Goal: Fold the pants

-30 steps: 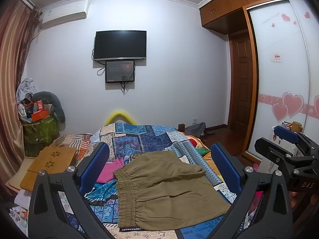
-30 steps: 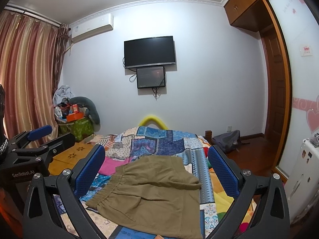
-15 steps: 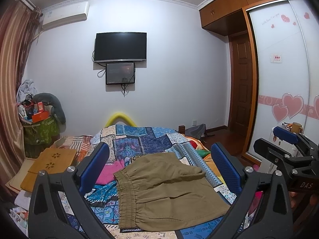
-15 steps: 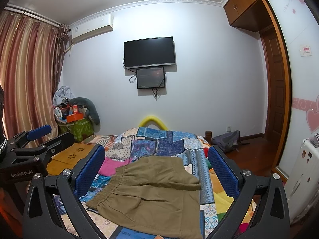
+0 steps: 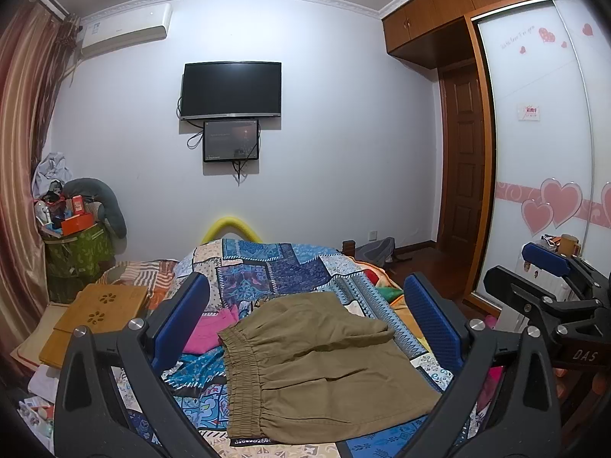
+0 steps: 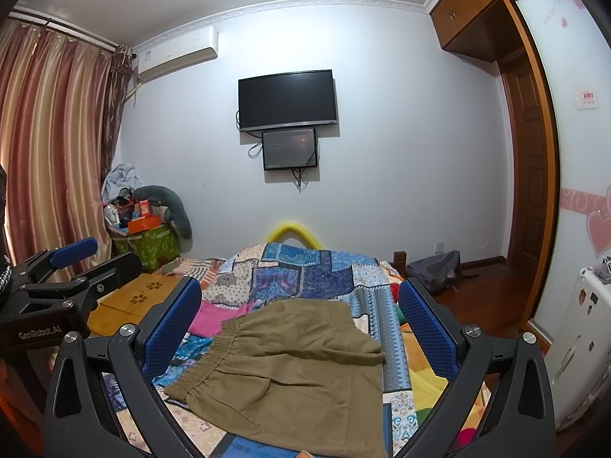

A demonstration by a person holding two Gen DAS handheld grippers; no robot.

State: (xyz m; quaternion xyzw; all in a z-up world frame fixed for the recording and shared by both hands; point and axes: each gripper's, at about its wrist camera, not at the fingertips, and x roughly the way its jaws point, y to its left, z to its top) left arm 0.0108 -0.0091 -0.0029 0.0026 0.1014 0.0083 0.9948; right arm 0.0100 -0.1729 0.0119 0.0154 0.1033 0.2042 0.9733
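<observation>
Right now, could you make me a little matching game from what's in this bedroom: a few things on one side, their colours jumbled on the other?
Things:
1. pants
2. television
3. folding table
4. claw pads

Colours:
A. blue
B. black
C. olive-brown
D. light wood

Pairs: 1-C, 2-B, 3-D, 4-A

You are standing in a home bedroom. At 6 o'clock a bed carries a patchwork quilt (image 5: pixel 275 267). At 12 o'clock a flat television (image 5: pixel 231 90) hangs on the wall, with an air conditioner (image 5: pixel 126 30) at 11 o'clock. Striped curtains (image 6: pixel 53 145) hang at 9 o'clock, and a wardrobe's sliding door with pink heart decals (image 5: pixel 550 206) fills 3 o'clock.
</observation>
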